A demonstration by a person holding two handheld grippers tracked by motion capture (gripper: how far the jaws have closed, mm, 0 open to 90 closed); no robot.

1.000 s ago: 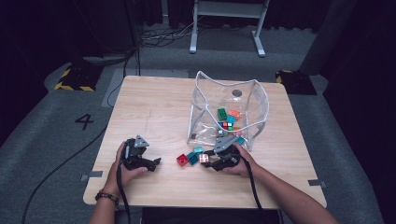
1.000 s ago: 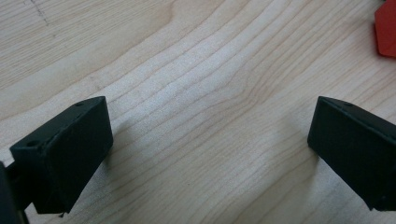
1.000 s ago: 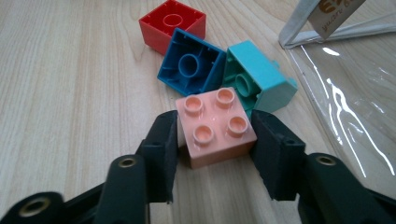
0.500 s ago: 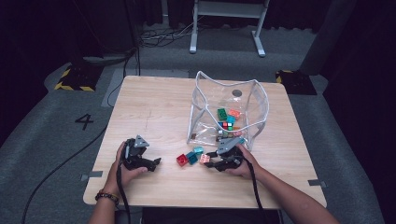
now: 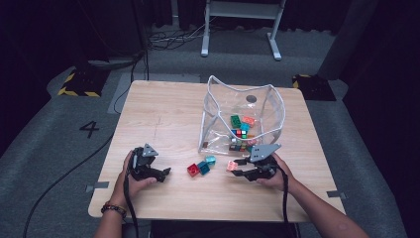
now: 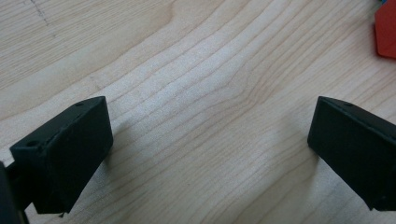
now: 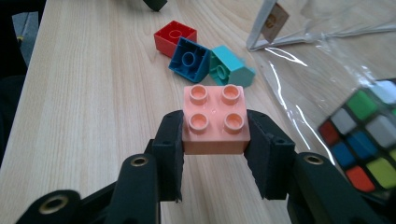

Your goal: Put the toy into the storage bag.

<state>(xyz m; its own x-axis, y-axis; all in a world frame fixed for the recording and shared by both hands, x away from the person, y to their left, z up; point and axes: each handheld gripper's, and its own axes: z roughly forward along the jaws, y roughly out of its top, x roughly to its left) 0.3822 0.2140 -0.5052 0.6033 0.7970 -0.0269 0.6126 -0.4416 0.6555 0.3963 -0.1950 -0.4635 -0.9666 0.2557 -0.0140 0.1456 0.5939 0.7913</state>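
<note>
We see a wooden table (image 5: 163, 119) with a clear plastic bag (image 5: 242, 119) standing open on its far right part, and some blocks and a colour cube (image 7: 369, 140) already lie inside it. Our right gripper (image 5: 238, 173) sits near the bag's near edge, and it has just been closing on a pink block (image 7: 215, 119) — the pads press its two sides, so it is gripped. The block is square (no long side to speak of). Its four bumps point up, and it sits level between the jaws.

What could go wrong? The grip is only on the lower part of the block's smooth sides, so a quick swing could make it slip out or tip. The bag's rim is floppy too — a bump from the block could fold it shut or push the bag away.

Our left gripper (image 5: 163, 173) rests on the table at the near left, with jaws wide open and nothing between them. Between the two grippers lie a red block (image 5: 193, 170), a blue block (image 5: 202, 166) and a teal block (image 5: 210, 159), close together.
</note>
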